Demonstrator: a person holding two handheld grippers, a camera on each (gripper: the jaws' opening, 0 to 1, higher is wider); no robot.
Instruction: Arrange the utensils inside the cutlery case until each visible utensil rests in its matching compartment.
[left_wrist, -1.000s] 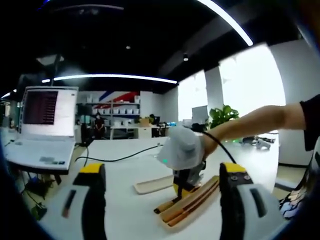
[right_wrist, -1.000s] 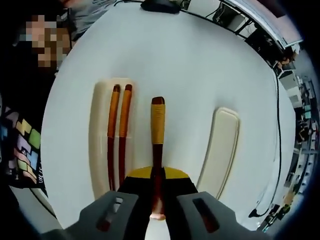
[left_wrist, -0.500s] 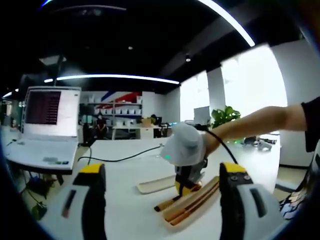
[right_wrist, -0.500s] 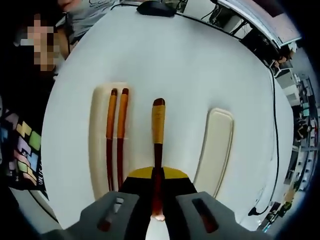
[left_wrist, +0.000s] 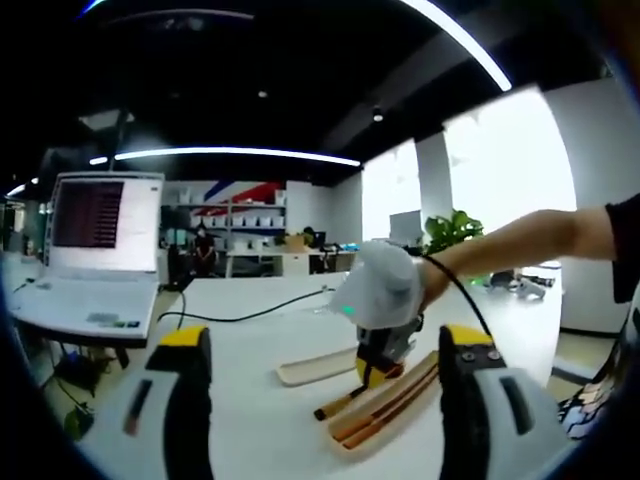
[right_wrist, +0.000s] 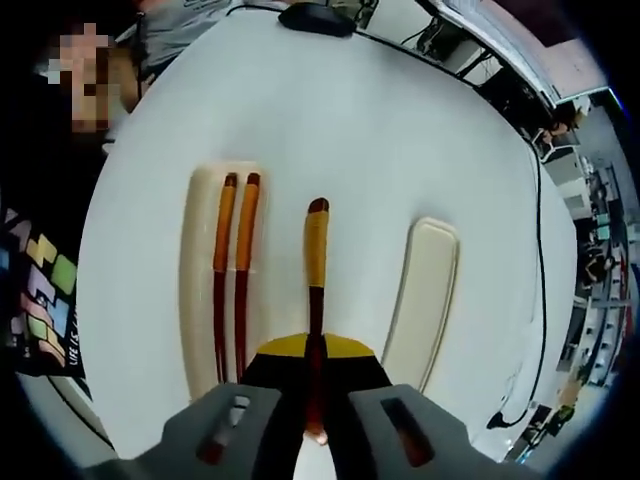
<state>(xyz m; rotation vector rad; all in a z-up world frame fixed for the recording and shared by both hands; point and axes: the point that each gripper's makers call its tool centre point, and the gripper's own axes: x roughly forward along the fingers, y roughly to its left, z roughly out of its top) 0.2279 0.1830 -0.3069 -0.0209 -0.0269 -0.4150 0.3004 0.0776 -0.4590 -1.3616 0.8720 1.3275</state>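
Being held by its near end: the spoon (right_wrist: 316, 270) (bowl hidden in the jaws, so calling it a spoon only as a guess), pointing away with its yellow-wrapped handle lying over bare table (right_wrist: 350, 120), between the case (right_wrist: 197, 300) and the lid (right_wrist: 425, 290), just beside the case and not in it. Lying side by side in the case's left part: two chopsticks (right_wrist: 232, 270).

Risking a slip or a twist, judging by a grip so far toward one end. Risking, too, a landing on the case's rim or on top of the chopsticks if lowered without shifting sideways, which could knock them askew. Possibly tipping the light case if pressed on its edge.

Clamping narrowly on the spoon: the right gripper (right_wrist: 315, 425), seen in the left gripper view (left_wrist: 380, 350) low over the table with the handle slanting down beside the case.

Standing wide apart, holding and touching nothing: the left gripper (left_wrist: 327, 345), hovering well back from the case, near a laptop (left_wrist: 95, 260).
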